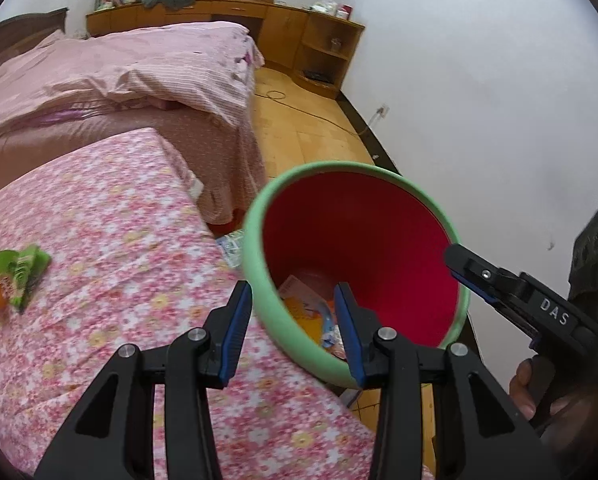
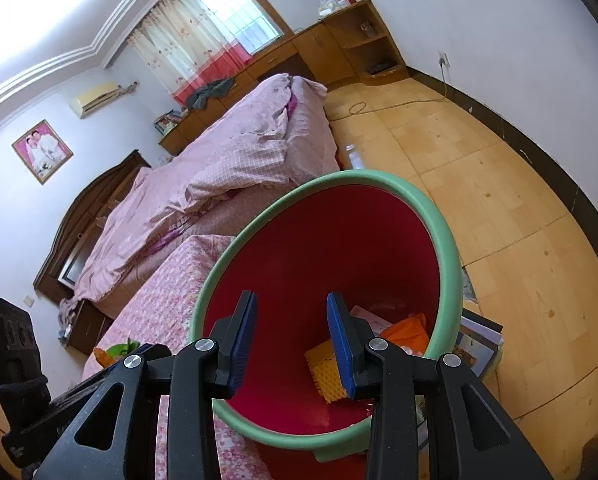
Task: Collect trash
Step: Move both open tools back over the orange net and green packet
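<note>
The floral-covered bed (image 1: 119, 240) spreads left of the left gripper (image 1: 293, 332), its near edge cut off by the gripper's arms. Straight ahead of both claws stands the red bin with a green rim (image 1: 363, 248); its lower wall is hidden. Both the left gripper and the right gripper (image 2: 291, 344) gape apart, holding nothing. Papers and wrappers (image 2: 405, 332) lie inside, partly masked. A green snack packet (image 1: 23, 272) lies far left, blurred.

Smooth plastic bin (image 1: 399, 240), floral cloth cover (image 1: 119, 280), glossy wood floor (image 2: 499, 200).
</note>
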`<state>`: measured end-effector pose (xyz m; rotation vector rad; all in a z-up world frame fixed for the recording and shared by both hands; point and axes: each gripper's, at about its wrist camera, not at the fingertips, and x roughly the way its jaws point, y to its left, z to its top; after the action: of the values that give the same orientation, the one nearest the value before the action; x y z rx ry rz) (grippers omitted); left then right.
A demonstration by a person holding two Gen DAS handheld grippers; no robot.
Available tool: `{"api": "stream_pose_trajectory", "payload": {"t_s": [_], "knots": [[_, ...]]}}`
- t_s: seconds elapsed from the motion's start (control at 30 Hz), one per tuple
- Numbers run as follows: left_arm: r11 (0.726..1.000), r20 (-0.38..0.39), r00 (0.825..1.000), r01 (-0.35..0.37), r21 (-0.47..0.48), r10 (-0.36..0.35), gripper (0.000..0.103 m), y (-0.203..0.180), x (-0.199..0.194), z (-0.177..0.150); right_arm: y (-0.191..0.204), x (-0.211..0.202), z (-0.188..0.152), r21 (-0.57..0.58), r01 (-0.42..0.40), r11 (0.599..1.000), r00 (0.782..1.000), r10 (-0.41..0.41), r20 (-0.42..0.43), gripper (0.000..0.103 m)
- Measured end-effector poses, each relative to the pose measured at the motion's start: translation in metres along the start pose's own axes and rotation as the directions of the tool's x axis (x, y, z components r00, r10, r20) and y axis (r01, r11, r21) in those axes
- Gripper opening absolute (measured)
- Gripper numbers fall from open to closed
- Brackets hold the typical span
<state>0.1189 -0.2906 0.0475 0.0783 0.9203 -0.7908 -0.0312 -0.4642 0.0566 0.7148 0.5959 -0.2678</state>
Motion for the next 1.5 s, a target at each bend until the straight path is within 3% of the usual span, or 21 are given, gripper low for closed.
{"api": "stream_pose_trajectory", "payload": {"t_s": [0.27, 0.5, 0.67, 0.83, 1.17, 1.23, 1.33, 1.43, 1.5], "knots": [[0.994, 0.033, 0.996, -0.08, -0.07, 0.082, 0.043, 0.04, -0.024, -0.001, 0.008, -0.002, -0.006, 0.0, 0.001, 1.0, 1.0, -0.001, -0.002, 0.037], [0.97, 0.076, 0.978, -0.181, -0.16, 0.195, 0.043, 0.095, -0.045, 0.005, 0.011, -0.004, -0.013, 0.013, 0.016, 1.0, 1.0, -0.015, -0.01, 0.037], [0.941, 0.102, 0.954, -0.253, -0.226, 0.281, 0.043, 0.133, -0.06, 0.006, 0.013, -0.004, -0.017, 0.016, 0.022, 1.0, 1.0, -0.022, -0.017, 0.037], [0.89, 0.094, 0.916, -0.349, -0.294, 0.39, 0.043, 0.172, -0.058, 0.007, 0.014, -0.004, -0.021, 0.018, 0.027, 0.999, 0.999, -0.026, -0.022, 0.037], [0.833, 0.016, 0.888, -0.424, -0.354, 0.459, 0.043, 0.215, -0.035, -0.002, 0.021, -0.002, -0.025, 0.0, 0.035, 0.999, 0.999, -0.035, -0.037, 0.037], [0.83, 0.026, 0.888, -0.419, -0.367, 0.46, 0.043, 0.221, -0.037, -0.005, 0.024, -0.001, -0.026, -0.01, 0.034, 0.999, 0.999, -0.034, -0.04, 0.037], [0.838, 0.063, 0.904, -0.365, -0.405, 0.424, 0.042, 0.232, -0.045, -0.012, 0.028, -0.001, -0.028, -0.017, 0.033, 0.999, 0.999, -0.034, -0.041, 0.037], [0.845, 0.067, 0.912, -0.345, -0.408, 0.405, 0.025, 0.238, -0.048, -0.016, 0.034, 0.0, -0.03, -0.028, 0.031, 0.999, 0.998, -0.032, -0.049, 0.037], [0.849, 0.072, 0.916, -0.334, -0.41, 0.395, 0.021, 0.24, -0.051, -0.02, 0.04, 0.001, -0.031, -0.043, 0.028, 0.999, 0.998, -0.03, -0.053, 0.037]]}}
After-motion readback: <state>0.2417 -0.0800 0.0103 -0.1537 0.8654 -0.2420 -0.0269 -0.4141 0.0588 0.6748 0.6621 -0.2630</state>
